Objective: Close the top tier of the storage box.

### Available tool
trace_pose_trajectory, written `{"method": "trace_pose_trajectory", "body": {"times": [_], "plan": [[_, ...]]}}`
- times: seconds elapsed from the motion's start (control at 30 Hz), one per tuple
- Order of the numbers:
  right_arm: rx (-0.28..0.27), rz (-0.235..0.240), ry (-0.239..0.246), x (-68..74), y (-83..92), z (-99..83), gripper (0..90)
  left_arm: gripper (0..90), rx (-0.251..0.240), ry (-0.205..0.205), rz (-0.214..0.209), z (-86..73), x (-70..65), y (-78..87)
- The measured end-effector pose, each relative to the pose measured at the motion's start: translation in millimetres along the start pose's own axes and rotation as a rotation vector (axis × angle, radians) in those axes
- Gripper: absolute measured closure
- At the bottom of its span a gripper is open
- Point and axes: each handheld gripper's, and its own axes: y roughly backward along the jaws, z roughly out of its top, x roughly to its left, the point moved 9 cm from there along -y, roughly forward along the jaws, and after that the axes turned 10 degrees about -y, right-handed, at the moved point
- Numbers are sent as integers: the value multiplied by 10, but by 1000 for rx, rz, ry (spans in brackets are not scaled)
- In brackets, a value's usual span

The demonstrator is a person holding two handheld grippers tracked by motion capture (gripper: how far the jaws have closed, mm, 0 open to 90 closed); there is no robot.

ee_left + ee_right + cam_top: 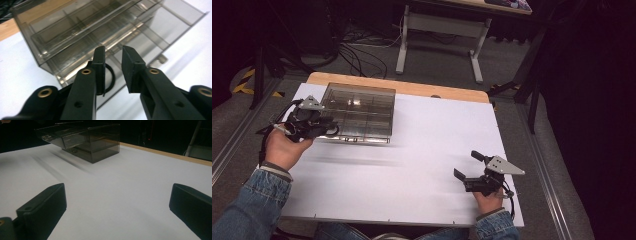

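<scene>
Organizer box point(359, 111), smoky clear plastic with drawers, sits at the counter's point(427, 150) far-left corner. Left tongs point(113, 53) are at its near-left side, narrowly parted, pinching nothing, straddling a drawer's ring pull point(110, 75). Right tongs point(466, 166), spread and empty, rest well apart near the near-right corner. Drawer contents unreadable.

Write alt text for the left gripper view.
Two black jaws of the left tool stand slightly apart, close to the front of a smoky clear plastic drawer box. The box sits on a white table.
</scene>
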Motion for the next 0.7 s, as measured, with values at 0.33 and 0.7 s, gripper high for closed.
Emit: {"method": "trace_pose_trajectory", "body": {"times": [0.33, 0.7], "plan": [[0, -1, -2, -2, 1, -1, 17, 896, 15, -45, -69, -50, -184, 20], [1, -1, -3, -2, 0, -2, 17, 897, 68, -55, -96, -202, -270, -92]]}}
